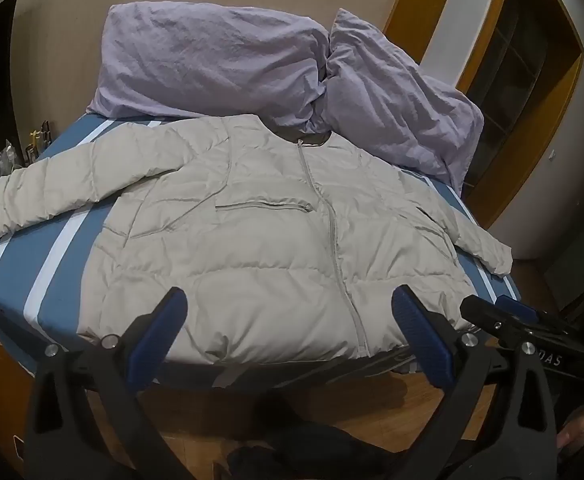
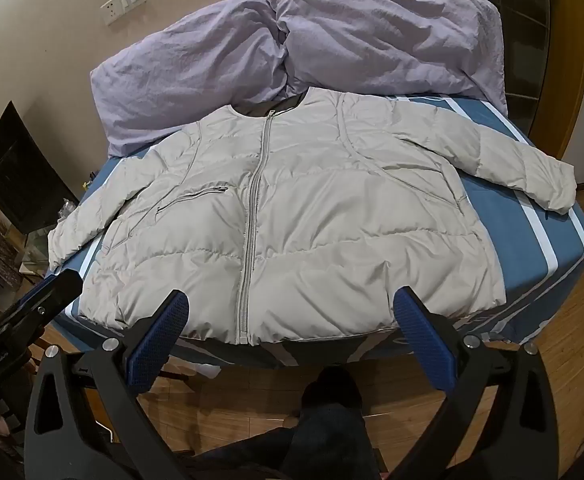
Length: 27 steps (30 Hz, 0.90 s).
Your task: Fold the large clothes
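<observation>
— Fingers on my left gripper (image 1: 289, 334) and right gripper (image 2: 292, 334)?
— Both spread wide, holding nothing.
— Where's the puffer jacket (image 2: 292, 216)?
— Flat on the bed (image 2: 532, 232), just beyond them. Zipper (image 2: 251, 216) runs near to far; each hand faces its own side.

Dim warm indoor light, soft shadows under the blue striped bed (image 1: 19, 264), heavy fisheye bending, black corners, green glow at 3 o'clock in left view

- The jacket (image 2: 292, 216) lies spread flat on the bed (image 2: 532, 232), front up, collar toward the far end.
- Two pillows (image 2: 292, 48) sit side by side behind the collar (touching it).
- Both sleeves reach outward to the bed's side edges.
- The hem lies along the near edge, above the floor (image 2: 572, 360).
</observation>
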### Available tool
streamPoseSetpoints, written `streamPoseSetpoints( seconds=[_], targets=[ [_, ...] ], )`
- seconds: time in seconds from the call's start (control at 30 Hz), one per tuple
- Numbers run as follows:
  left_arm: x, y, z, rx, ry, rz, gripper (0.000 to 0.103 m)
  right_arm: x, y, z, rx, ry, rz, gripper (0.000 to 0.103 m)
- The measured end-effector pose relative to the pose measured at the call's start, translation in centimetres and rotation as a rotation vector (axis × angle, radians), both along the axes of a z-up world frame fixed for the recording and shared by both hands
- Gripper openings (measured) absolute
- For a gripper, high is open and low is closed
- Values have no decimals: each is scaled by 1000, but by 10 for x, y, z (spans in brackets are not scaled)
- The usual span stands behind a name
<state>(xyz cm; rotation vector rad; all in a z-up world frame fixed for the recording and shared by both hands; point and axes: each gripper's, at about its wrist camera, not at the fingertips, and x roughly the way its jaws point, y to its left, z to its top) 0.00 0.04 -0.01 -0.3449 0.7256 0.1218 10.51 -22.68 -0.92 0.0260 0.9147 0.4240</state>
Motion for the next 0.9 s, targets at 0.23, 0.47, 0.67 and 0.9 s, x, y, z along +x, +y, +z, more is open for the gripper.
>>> streamPoseSetpoints(
  seconds=[0.23,0.47,0.67,0.9],
  targets=[
    [-1,-2,1,5,1,-7,101,1,1,0,1,-1,4,102],
    [0,-1,1,-2,9,2,101,1,1,-1,0,1,0,102],
    [-1,1,-3,-4,11,1,101,1,2,-1,-1,2,0,102],
    [-5,0,-5,-2,11,0,101,2,2,-1,-1,4,-1,102]
  ],
)
